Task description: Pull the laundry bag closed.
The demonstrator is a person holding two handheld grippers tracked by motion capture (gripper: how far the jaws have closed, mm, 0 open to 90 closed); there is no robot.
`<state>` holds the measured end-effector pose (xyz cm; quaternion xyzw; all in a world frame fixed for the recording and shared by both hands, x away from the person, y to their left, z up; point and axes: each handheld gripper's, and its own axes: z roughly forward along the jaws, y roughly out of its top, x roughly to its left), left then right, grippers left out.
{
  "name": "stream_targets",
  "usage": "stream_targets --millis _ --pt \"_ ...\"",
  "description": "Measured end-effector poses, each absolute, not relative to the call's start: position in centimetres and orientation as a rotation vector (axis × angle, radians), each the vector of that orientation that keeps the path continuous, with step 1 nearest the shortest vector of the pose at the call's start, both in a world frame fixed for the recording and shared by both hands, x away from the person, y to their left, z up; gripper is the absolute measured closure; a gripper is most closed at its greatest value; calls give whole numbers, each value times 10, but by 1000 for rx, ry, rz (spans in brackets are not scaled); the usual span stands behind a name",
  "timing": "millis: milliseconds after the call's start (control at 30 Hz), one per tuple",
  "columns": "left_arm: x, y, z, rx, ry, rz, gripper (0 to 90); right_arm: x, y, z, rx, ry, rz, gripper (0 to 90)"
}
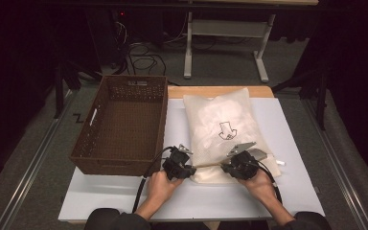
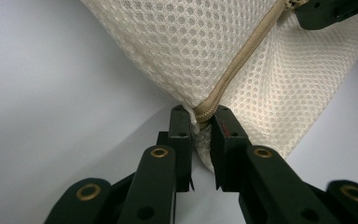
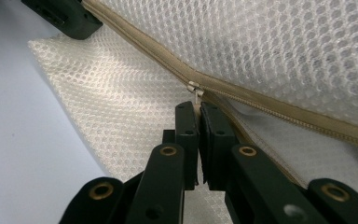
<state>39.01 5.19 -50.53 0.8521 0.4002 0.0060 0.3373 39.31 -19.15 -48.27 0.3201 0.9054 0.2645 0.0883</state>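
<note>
On the desk (image 1: 124, 191), left fingers (image 2: 181, 126) pinch the mesh bag's (image 1: 223, 129) near-left zipper end (image 2: 204, 112), while right fingers (image 3: 186, 123) clamp its zipper pull (image 3: 196, 95).

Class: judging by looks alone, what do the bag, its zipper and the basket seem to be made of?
Bag: cream mesh fabric, probably synthetic; honeycomb holes show. Zipper: beige woven tape; its small shiny pull looks metal. Basket: dark brown woven wicker or plastic imitation; matte.

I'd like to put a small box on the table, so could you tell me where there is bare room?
Free: the white tabletop right of the cream mesh zip bag, and the front strip before the brown woven basket. Crowded: the bag's near edge, where the left gripper and right gripper pinch its zip.
</note>
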Motion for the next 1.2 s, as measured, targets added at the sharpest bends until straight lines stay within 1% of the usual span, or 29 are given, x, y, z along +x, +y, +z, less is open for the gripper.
stream_targets --millis 1200 --pt "390 52 -505 2218 1049 13 792 393 -205 -482 996 2675 788 877"
